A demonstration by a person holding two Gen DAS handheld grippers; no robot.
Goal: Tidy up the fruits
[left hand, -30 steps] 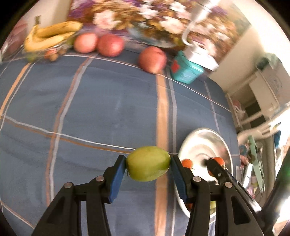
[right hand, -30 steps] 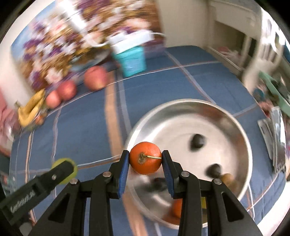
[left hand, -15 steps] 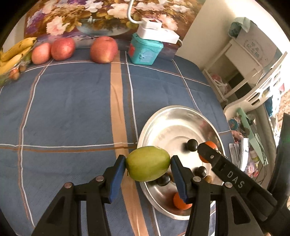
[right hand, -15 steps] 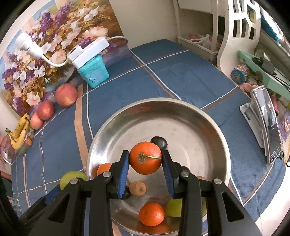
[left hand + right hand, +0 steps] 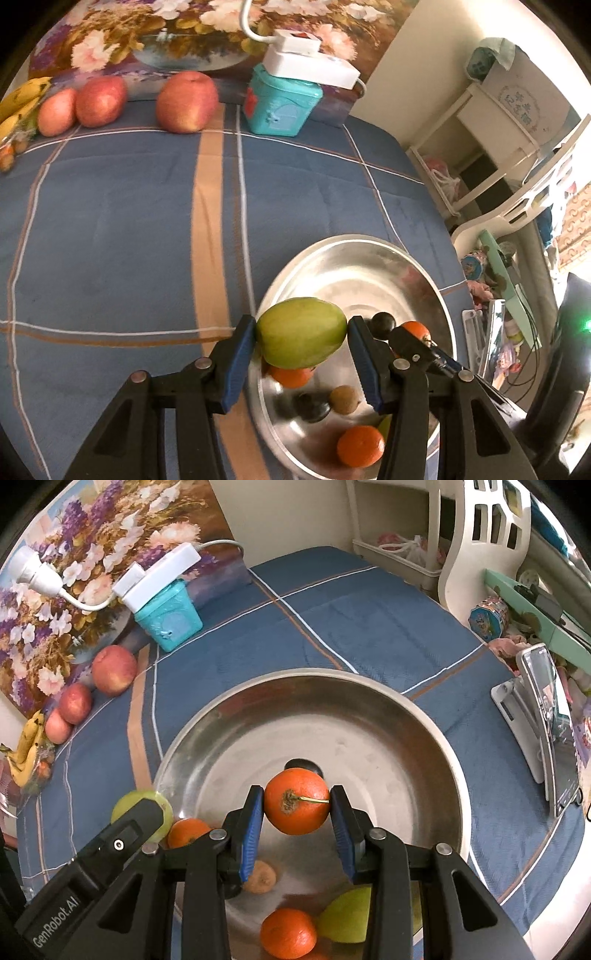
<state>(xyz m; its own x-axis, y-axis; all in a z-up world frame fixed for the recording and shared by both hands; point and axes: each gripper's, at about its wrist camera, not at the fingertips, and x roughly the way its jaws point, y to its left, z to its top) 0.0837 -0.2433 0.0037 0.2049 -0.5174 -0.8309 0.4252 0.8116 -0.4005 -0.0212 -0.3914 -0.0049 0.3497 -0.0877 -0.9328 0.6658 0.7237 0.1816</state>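
Observation:
My left gripper (image 5: 301, 338) is shut on a green mango (image 5: 301, 338) and holds it over the near left rim of a steel bowl (image 5: 354, 251). My right gripper (image 5: 297, 801) is shut on an orange (image 5: 297, 801) and holds it above the middle of the bowl (image 5: 369, 686). The bowl holds other oranges (image 5: 288, 932), dark plums (image 5: 314, 408), a brown kiwi (image 5: 345, 398) and a green fruit (image 5: 347, 914). The left gripper and its mango (image 5: 125, 803) also show at the left of the right wrist view.
Three red apples (image 5: 186, 101) and bananas (image 5: 18, 99) lie along the back of the blue checked cloth (image 5: 110, 221). A teal box (image 5: 280, 105) with a white power strip stands at the back. A phone on a stand (image 5: 546, 720) is right of the bowl.
Both grippers have moved towards the bowl with their fruit. The left has swung right to the bowl's rim; the right now hangs over the bowl's middle, a little lower.

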